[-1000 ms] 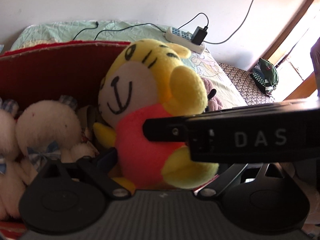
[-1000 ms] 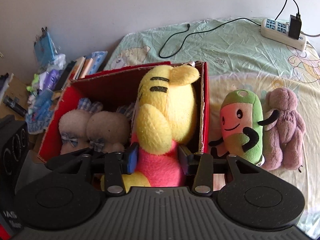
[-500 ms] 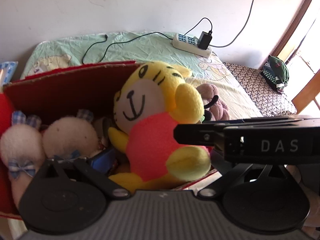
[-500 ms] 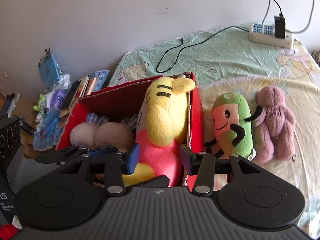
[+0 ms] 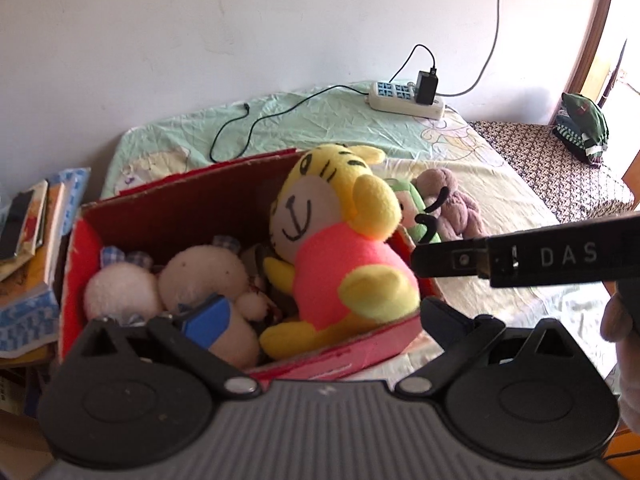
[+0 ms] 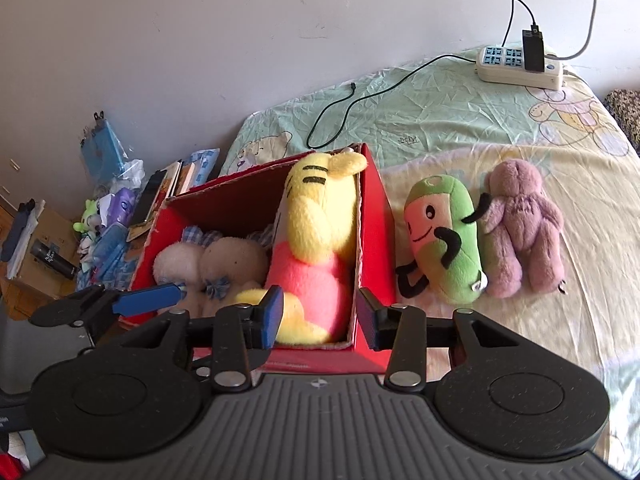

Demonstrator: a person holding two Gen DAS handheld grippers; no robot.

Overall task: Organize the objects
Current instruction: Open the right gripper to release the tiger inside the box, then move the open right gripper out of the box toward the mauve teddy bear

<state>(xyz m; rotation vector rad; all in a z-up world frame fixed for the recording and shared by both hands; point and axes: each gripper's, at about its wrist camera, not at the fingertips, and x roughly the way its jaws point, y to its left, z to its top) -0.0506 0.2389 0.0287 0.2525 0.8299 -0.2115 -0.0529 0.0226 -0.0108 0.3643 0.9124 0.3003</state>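
Observation:
A yellow tiger plush [image 5: 332,256] [image 6: 316,240] in a pink shirt sits at the right end of the red cardboard box [image 5: 180,188] [image 6: 372,220]. Two white plush bears [image 5: 200,276] [image 6: 232,260] lie beside it inside. My left gripper [image 5: 324,320] is open and wide, held back from the box's front; its blue pad [image 6: 148,300] also shows in the right wrist view. My right gripper [image 6: 320,316] is open just before the front wall, touching nothing. On the bed right of the box lie a green plush [image 6: 448,240] and a purple plush [image 6: 520,224].
A white power strip [image 6: 520,64] with a black charger and a loose cable lies at the bed's far side. Stacked books [image 5: 32,232] and clutter [image 6: 100,220] stand left of the box. Folded green clothes [image 5: 580,124] sit far right. A hand [image 5: 624,320] shows at the right edge.
Both grippers pulled back and up from the box. The right gripper's fingers, which were pressed on the tiger's body, spread and let go. The tiger stays in the box.

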